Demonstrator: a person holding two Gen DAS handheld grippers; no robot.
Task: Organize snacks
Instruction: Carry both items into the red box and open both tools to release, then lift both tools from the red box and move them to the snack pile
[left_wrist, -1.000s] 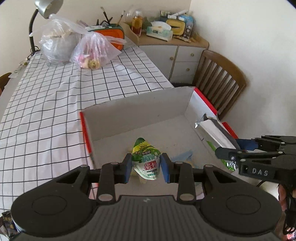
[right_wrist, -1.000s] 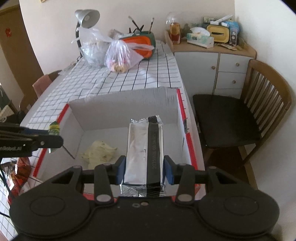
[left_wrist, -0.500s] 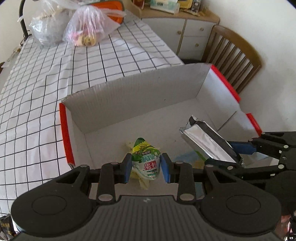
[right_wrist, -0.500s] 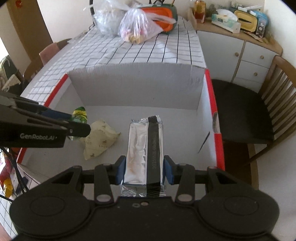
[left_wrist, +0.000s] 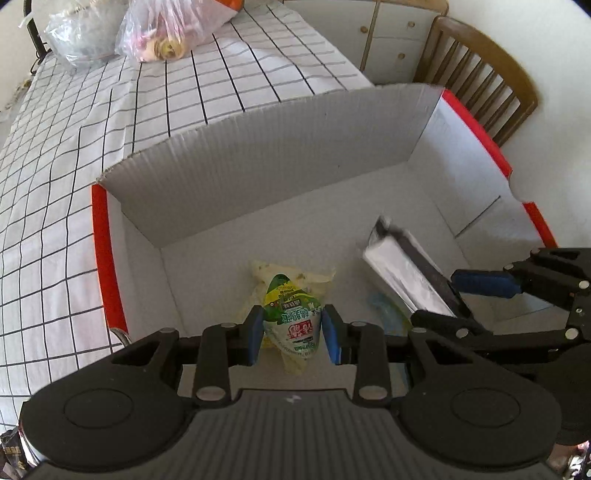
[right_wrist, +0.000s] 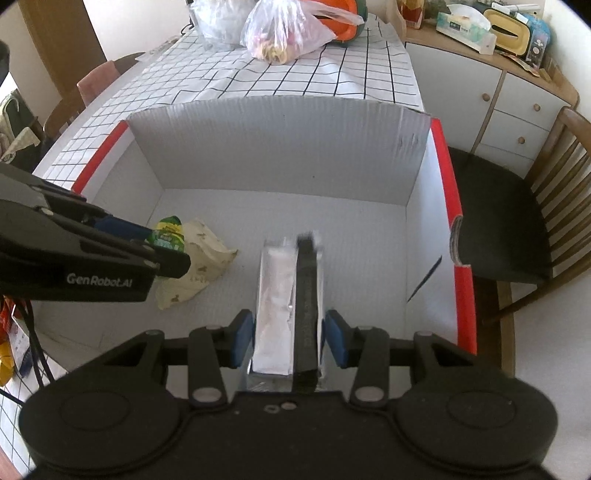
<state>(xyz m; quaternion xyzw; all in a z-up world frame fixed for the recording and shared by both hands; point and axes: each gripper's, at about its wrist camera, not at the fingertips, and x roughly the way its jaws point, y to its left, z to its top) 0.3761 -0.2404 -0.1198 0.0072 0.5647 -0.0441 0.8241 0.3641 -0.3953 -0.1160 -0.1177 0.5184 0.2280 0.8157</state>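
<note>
**Snacks coming down into the box**

Grippers are both pointing steeply down into the open white cardboard box with red edges (left_wrist: 258, 155), lower and further inside it than a second ago, when its rim was still ahead of them; nearest, the left gripper (left_wrist: 292, 329) is pinching a small green-and-white printed snack pouch (left_wrist: 291, 323) between its blue pads; the right gripper (right_wrist: 287, 334) is clamping a long silver foil packet with a black stripe (right_wrist: 286, 295), its far end tilting toward the floor of the box; just beyond, a crumpled pale yellow wrapper (right_wrist: 199, 266) is lying on that floor, directly under the pouch; further off, the black-gridded white tablecloth (left_wrist: 74, 147) is carrying two clear plastic bags (left_wrist: 170, 29); both snacks are hanging above the floor, so release is probably the next step.
</note>
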